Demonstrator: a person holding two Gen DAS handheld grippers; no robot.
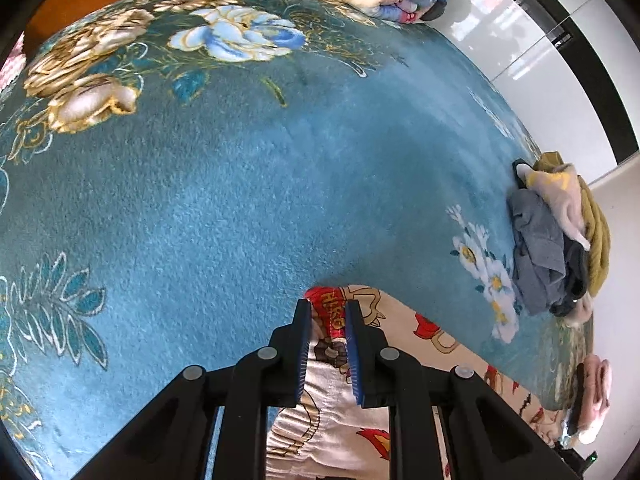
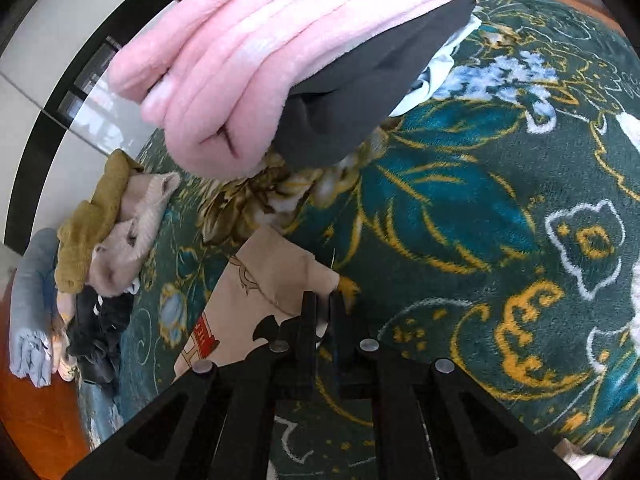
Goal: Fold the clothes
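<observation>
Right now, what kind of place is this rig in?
Probably a home bedroom. The work surface is a teal floral plush blanket, likely on a bed, with folded pink fleece stacked on it, a heap of unfolded clothes, and glossy white floor tiles beyond.

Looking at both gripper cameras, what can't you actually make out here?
- Left wrist view: the printed garment runs under the left gripper and off the bottom edge, so its type is unclear.
- Right wrist view: the right gripper hides the cloth corner it pinches.
- Right wrist view: the pink folded stack is cut off at the top.
</observation>
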